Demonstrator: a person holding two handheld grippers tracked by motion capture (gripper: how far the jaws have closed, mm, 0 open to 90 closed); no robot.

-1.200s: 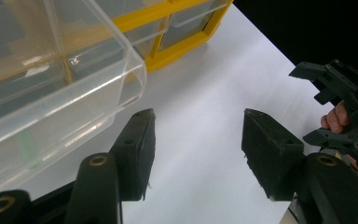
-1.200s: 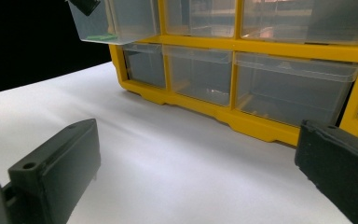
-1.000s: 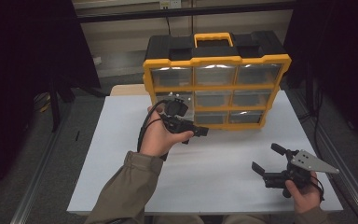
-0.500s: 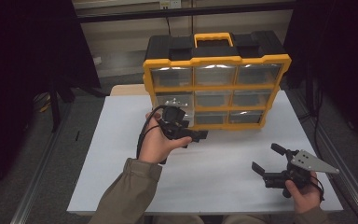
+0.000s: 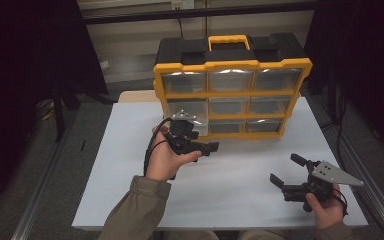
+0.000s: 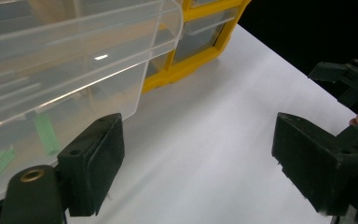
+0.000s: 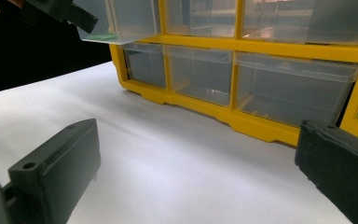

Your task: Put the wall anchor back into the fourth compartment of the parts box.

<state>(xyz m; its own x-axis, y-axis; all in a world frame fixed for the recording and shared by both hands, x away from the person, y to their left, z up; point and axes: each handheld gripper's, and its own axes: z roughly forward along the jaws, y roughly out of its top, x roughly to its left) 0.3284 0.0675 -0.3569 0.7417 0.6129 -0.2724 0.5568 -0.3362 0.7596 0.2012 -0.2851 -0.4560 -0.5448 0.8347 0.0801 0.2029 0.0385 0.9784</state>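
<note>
Your left gripper (image 5: pixel 200 142) has just been opening; its jaws now stand spread just in front of the pulled-out drawer (image 6: pixel 65 70), nothing between them and no pad pressing it. That clear drawer juts from the left column of the organizer (image 5: pixel 232 95), middle row, with green pieces (image 6: pixel 44 133) inside. Your right gripper (image 5: pixel 292 172), jaws also spread and empty, sits on the table (image 5: pixel 240 185) well apart from the organizer.

Left tongs (image 5: pixel 200 142) open at yellow drawer cabinet (image 5: pixel 232 97), white table (image 5: pixel 240 175)
</note>
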